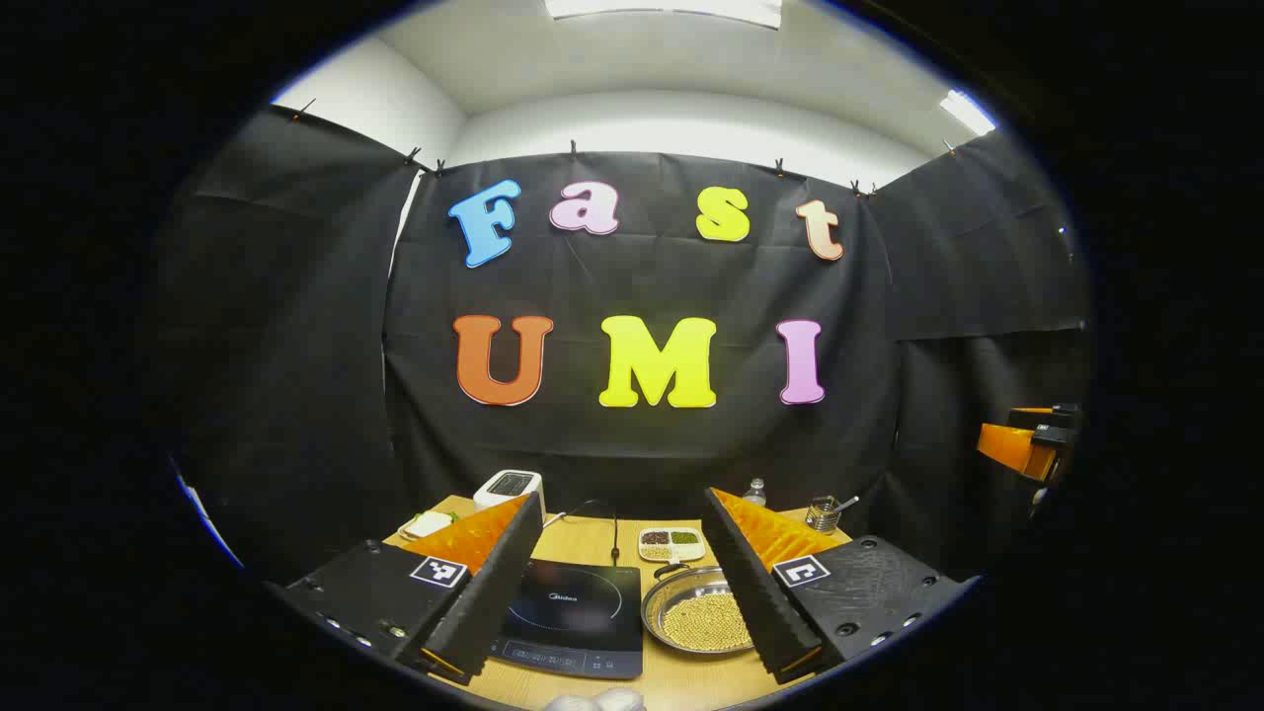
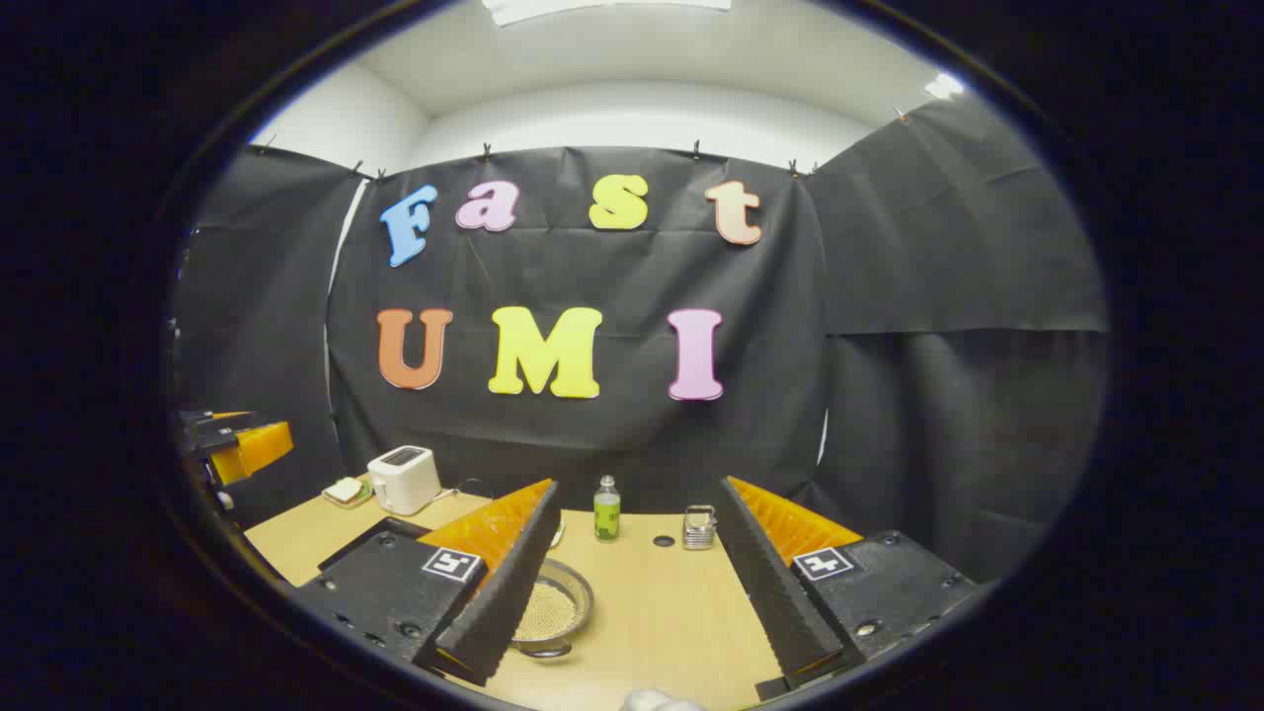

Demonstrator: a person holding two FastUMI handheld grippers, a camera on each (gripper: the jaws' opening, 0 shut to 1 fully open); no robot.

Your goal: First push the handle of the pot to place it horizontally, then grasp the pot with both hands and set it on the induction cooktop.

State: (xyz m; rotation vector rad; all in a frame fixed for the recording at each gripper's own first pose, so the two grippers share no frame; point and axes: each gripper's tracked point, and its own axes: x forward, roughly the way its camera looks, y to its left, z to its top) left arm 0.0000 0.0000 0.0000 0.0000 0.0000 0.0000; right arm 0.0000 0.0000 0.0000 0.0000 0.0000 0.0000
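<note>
Nothing looks done: both the left claw (image 1: 612,592) and right claw (image 2: 642,583) gape empty above the shallow steel pot of beans (image 1: 696,617), beside the black induction cooktop (image 1: 573,617).

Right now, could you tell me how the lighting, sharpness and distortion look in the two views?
Left gripper view: bright ceiling light, strong fisheye curve, the pot and induction cooktop sharp, faint sheen on the cooktop glass. Right gripper view: same even light, wall bowed, the pot sharp, partly behind a finger.
</note>
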